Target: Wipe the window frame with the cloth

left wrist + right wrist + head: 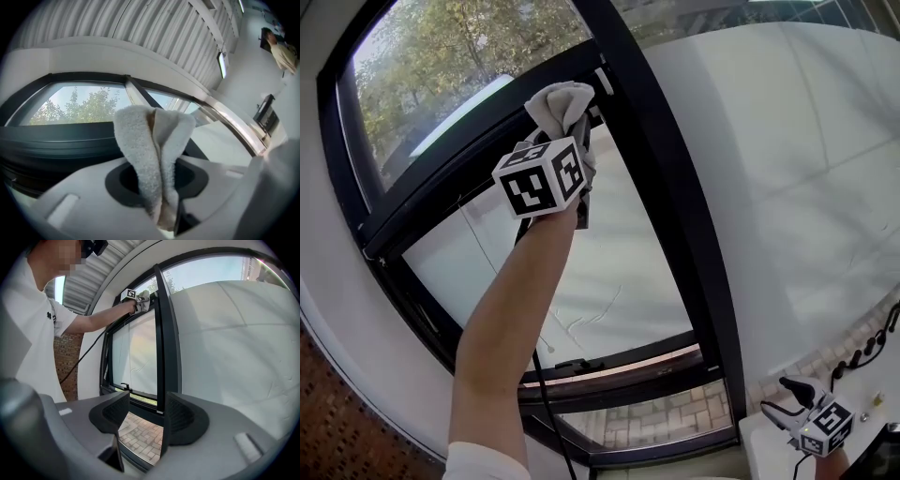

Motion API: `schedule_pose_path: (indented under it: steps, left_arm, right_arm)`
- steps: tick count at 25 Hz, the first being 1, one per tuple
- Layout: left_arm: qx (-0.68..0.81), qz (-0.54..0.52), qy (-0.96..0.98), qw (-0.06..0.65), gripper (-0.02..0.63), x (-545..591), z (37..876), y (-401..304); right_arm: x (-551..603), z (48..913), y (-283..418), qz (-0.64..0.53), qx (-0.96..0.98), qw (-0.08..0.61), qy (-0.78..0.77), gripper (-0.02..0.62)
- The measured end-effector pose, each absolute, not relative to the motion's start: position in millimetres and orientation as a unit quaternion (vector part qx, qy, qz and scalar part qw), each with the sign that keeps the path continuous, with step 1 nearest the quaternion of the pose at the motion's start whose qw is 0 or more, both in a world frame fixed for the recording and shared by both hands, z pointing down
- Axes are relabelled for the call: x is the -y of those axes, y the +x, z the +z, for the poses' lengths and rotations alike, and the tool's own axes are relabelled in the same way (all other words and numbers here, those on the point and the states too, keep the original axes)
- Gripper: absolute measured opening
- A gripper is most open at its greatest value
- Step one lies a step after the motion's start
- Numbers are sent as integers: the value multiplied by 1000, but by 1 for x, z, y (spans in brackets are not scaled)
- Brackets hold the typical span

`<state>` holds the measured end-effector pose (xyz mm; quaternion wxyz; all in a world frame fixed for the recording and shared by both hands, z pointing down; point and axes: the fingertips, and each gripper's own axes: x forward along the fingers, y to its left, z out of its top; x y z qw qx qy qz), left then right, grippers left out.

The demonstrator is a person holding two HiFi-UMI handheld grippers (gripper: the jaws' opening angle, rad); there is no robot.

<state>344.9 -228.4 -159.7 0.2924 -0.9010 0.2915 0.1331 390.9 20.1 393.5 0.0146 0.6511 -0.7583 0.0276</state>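
The left tool (159,192) is clamping a folded terry cloth (152,140) by its bunched middle, holding it where the window frame (652,187) crossbar meets the upright. Judged soft, light and compliant. The right tool (143,416) is hanging low, jaws apart and empty.

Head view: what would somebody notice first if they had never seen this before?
Probably the left gripper, held high on an outstretched arm, pinching a fluffy pale cloth right at the black window frame, where the crossbar meets the upright. Next come the leafy trees behind the glass at the upper left. The right gripper sits low at the bottom right, its fingers apart and empty.
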Motion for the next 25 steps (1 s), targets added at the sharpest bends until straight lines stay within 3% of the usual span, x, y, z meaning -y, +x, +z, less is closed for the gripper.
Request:
schedule_pose_path:
  steps: [11,25]
  left_arm:
    - [-274,104,-884,364,137,206,-142,390]
    - [-234,52,-893,380,137,199,-52,397]
  right_arm:
    - [-47,406,397,38,735,5,677,248]
    - [-39,408,371,46,746,15,664,247]
